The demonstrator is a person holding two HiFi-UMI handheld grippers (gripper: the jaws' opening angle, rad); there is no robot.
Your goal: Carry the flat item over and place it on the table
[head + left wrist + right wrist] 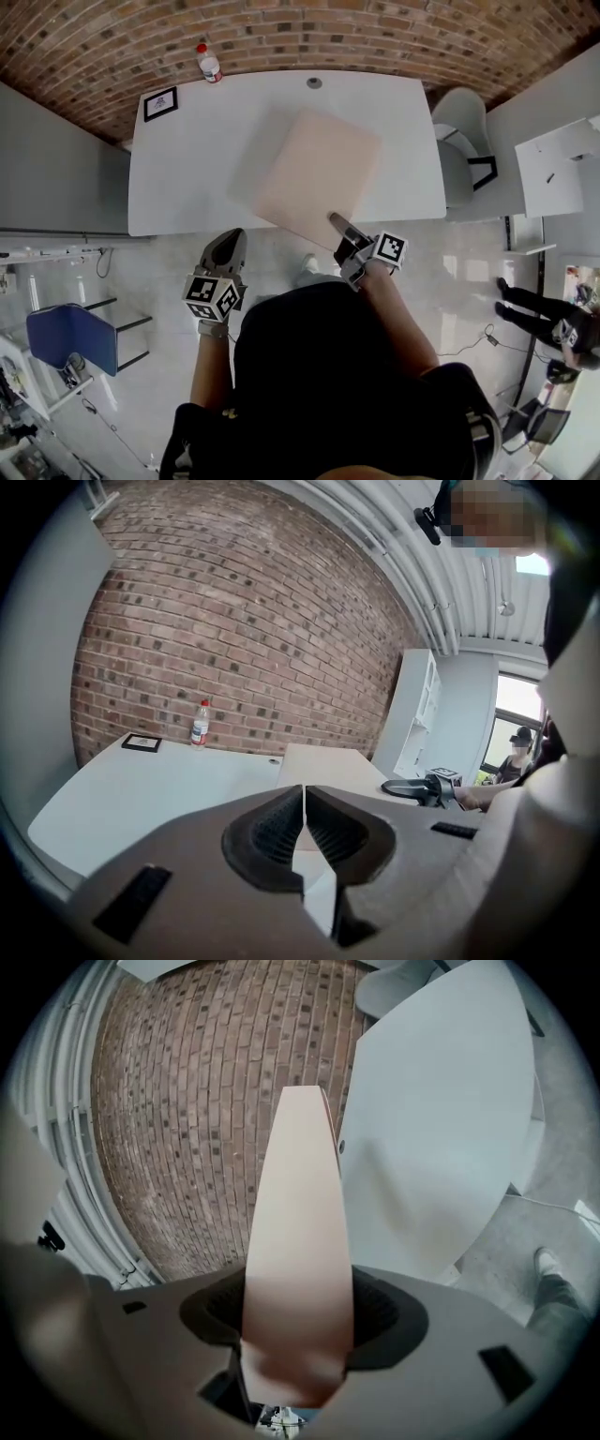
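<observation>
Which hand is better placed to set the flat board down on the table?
Right. The right gripper is clamped on the board, which hangs over the white table, so it probably only needs lowering. The left gripper is shut and holds nothing.

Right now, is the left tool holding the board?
No: the left tool is shut and empty; the board sits in the right tool.

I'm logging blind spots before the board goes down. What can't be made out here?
- Table surface under the board: head view, the board covers it.
- Bottle label and frame print: every view, too small.
- Bystander: head view, partly cut off by the right edge.
</observation>
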